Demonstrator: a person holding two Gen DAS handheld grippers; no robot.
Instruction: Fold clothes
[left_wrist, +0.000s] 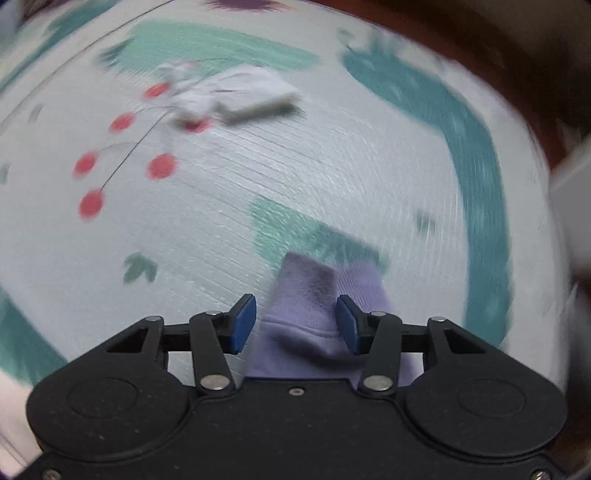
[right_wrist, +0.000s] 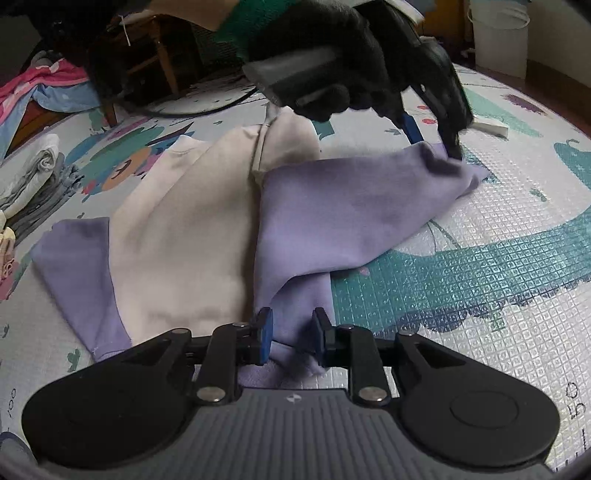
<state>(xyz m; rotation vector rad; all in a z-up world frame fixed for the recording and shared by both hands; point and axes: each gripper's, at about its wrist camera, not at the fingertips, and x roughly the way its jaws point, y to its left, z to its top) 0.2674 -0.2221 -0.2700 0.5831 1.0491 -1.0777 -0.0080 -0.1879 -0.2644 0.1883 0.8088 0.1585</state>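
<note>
We are looking first at our left gripper (left_wrist: 295, 323): its blue pads are standing apart on either side of a lilac sleeve end (left_wrist: 314, 295), and a gap is showing at each pad, so we are reading it as released around the cloth, not pinching it. In the right wrist view the same tool, held by a black-gloved hand (right_wrist: 332, 62), is hanging over the far right tip of that sleeve, though we cannot tell whether it is touching.

Our right gripper (right_wrist: 291, 338) is sitting at the near edge of the sweatshirt (right_wrist: 192, 229). A lilac fold is lying between its pads, with a gap visible at both; we are judging it let go too.

Moving outward, the sweatshirt is lying on the patterned play mat (right_wrist: 480, 277), cream body in the middle, one lilac sleeve spread to the left and the other stretched far right. We are judging the fold as barely begun: the sleeves are not yet lying across the body, and nothing is folded in half.

Further out, a stack of folded clothes (right_wrist: 33, 177) is waiting at the left edge, which suggests some garments are done. A small white box (left_wrist: 255, 99) is resting far off on the mat.
</note>
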